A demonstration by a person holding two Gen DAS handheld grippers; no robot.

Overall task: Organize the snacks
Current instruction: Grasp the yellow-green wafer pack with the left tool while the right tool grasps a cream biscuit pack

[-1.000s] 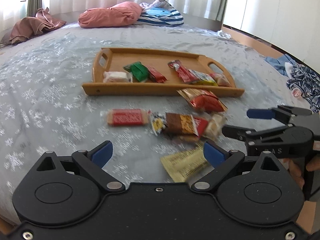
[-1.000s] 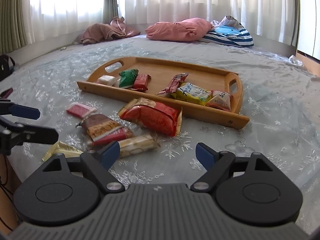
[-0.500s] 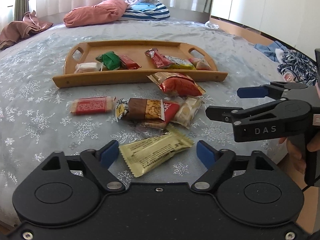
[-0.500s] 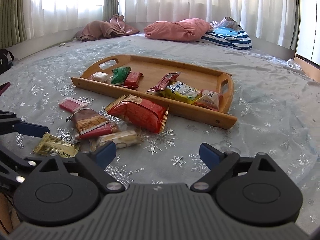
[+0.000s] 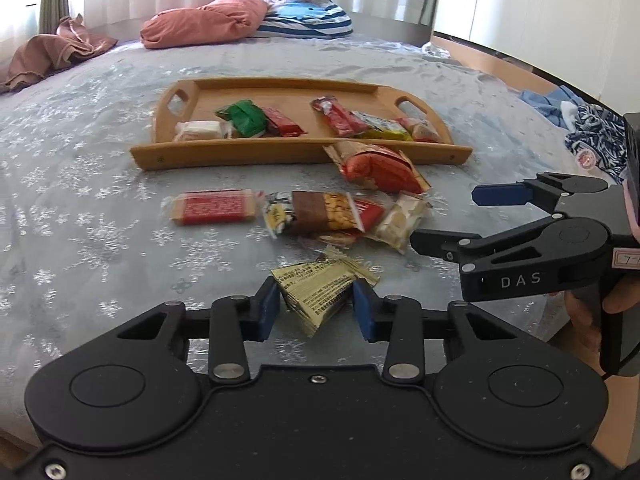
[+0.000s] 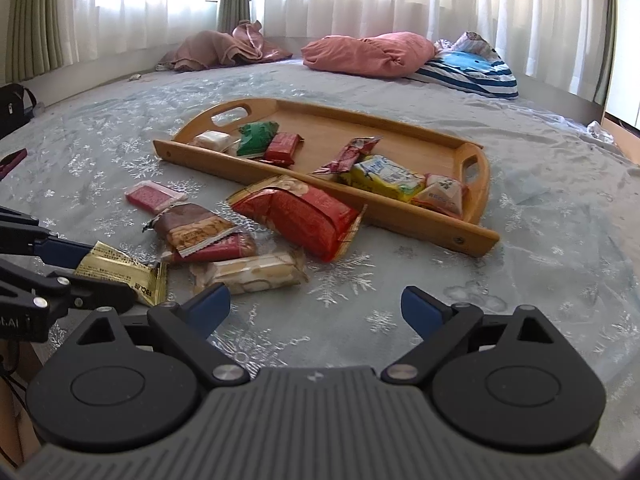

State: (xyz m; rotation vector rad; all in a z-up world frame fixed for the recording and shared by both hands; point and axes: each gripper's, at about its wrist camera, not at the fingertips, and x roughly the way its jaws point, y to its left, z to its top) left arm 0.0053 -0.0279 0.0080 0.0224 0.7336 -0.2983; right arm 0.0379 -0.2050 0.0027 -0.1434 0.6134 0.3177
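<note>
With the left gripper (image 5: pixel 314 311) just closed on the crumpled pale-gold foil snack packet (image 5: pixel 320 292) near the bed's front edge, and the right gripper (image 6: pixel 316 308) wide and empty: lift gently, clear the loose wrappers, lower into the wooden handled tray (image 5: pixel 280 154).

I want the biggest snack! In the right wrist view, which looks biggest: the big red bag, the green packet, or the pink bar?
1. Big red bag.
2. Green packet and pink bar look alike; the packet lies farther away, so I can't rank them.

A big bed with a pale blue snowflake cover (image 6: pixel 540 240) sits under bright windows with white curtains (image 6: pixel 360 0).
</note>
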